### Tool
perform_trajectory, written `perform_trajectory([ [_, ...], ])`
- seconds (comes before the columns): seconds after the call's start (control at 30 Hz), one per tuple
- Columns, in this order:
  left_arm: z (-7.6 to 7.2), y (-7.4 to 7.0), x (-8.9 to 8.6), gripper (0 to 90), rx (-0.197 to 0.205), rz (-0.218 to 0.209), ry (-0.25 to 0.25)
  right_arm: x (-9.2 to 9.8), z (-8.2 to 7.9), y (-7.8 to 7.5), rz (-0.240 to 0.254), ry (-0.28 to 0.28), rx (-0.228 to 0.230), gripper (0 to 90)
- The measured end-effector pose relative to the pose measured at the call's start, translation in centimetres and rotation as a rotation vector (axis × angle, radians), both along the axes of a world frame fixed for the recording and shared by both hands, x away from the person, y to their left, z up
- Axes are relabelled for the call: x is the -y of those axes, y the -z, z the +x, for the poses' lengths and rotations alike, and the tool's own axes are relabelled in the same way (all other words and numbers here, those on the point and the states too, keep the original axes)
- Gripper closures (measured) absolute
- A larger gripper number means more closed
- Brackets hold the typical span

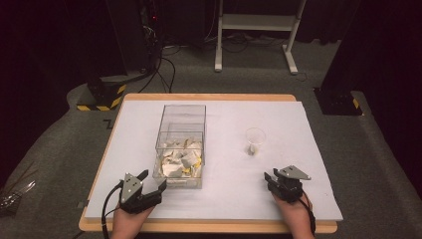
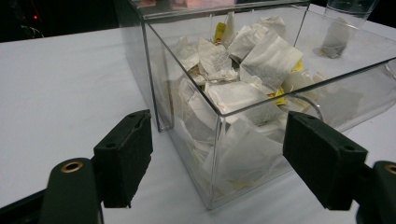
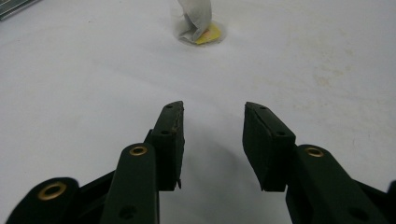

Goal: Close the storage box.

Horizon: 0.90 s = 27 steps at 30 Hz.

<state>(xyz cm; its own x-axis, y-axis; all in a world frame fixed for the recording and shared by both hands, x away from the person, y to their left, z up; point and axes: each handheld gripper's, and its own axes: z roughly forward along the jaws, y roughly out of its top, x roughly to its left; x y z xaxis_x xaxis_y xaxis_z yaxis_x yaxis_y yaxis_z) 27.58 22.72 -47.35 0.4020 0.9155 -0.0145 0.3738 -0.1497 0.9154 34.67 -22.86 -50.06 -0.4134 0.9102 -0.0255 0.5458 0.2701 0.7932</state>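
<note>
My left gripper (image 1: 153, 182) sits at the near left of the white table cover (image 1: 224, 199), its black jaws spread wide with nothing between them, pointing at the near corner of the clear square-sided plastic box (image 1: 181, 149). In the left gripper view that corner of the box (image 2: 215, 140) stands between and just beyond my two foam pads (image 2: 126, 156), which do not touch its walls. The box is heaped with white paper tea bags (image 1: 179, 160), some showing yellow tags, and through the open top I see them piled against the near walls (image 2: 238, 79). My right gripper (image 1: 272, 179) rests at the near right of the table, well apart from the box, with its jaws partly apart and gripping nothing; in the right gripper view bare white cover lies between the two pads (image 3: 170, 140). Straight ahead of it, some way up the table, stands a small clear plastic cup (image 1: 255, 141) with one white tea bag (image 1: 253, 149) in it. The right gripper view catches the base of the cup (image 3: 182, 35), where the tea bag (image 3: 194, 18) sits on its yellow tag (image 3: 210, 33). The cup (image 2: 348, 14) also shows at the far right corner of the left gripper view, beyond the box, with the bag (image 2: 334, 39) inside. The cover lies on a light wooden tabletop (image 1: 209, 96), whose edge shows along the far side.
</note>
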Motion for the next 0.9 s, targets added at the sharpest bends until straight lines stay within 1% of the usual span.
perform_trajectory([
  [0.33,1.0,0.1,-0.1,24.5,-0.005,0.006,-0.007,0.0,0.1,0.0,-0.001,-0.002,-0.005,58.7],
  [0.43,1.4,0.1,0.0,24.4,-0.01,-0.001,-0.009,0.0,0.1,0.0,0.0,-0.002,-0.005,58.7],
  [0.9,2.4,0.1,0.1,23.9,-0.004,0.002,-0.017,0.0,0.1,0.0,0.0,-0.004,-0.007,58.7],
])
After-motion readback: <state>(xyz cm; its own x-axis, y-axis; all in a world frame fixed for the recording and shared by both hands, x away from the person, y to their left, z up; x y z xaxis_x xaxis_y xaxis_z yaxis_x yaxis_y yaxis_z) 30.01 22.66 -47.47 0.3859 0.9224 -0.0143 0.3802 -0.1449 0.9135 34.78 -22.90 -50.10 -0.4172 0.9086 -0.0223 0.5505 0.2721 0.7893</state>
